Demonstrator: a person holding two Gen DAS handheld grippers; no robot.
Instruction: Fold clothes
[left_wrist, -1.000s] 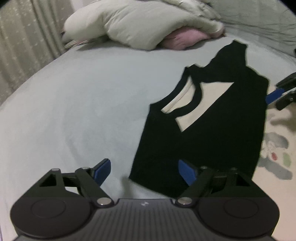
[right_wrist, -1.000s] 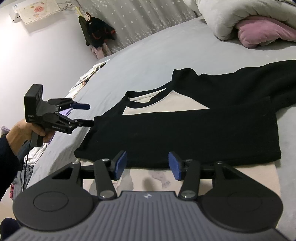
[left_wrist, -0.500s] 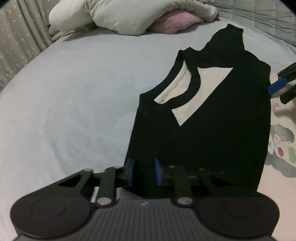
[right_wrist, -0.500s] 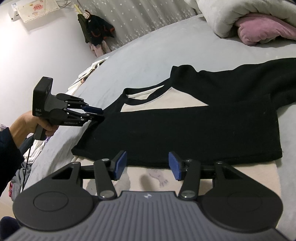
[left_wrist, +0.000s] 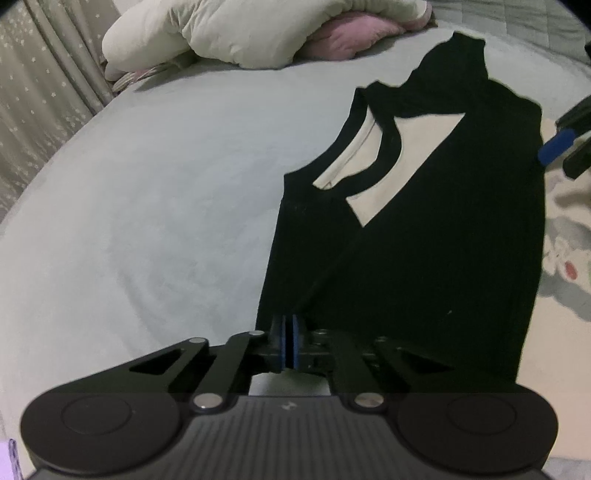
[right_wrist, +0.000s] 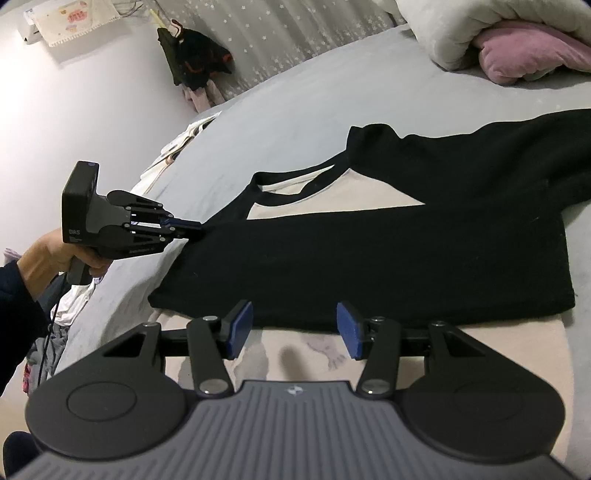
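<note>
Your left gripper (left_wrist: 289, 341) is clenched on the near edge of the shirt (left_wrist: 424, 236), its blue pads pressed together with the black cloth pinched between them. The jaws have just been closing, and the fabric lies between them. From the right wrist view, the same gripper (right_wrist: 192, 226) bites the dark edge at the shirt's left side, and a faint ridge of cloth runs away from the pinch, which suggests the hold is firm enough to lift that edge.

The shirt lies flat on the grey bed (left_wrist: 147, 203), its black sleeves already folded inward across the cream body, so that only a cream wedge shows below the neckline (left_wrist: 369, 162). This layout is probably why you grip at the side: the sleeves are in, and the next fold likely carries one half over the other.

Your right gripper (right_wrist: 293, 330) hovers half open just short of the black hem, pads apart and holding nothing. Below it, cream fabric with a printed pattern (right_wrist: 325, 354) shows; whether that is part of the same garment cannot be told. The gripper appears placed to take the matching corner, so that both ends of the edge rise together.

A pale duvet (left_wrist: 240, 33) and a pink pillow (right_wrist: 524, 55) sit well apart at the head of the bed.
</note>
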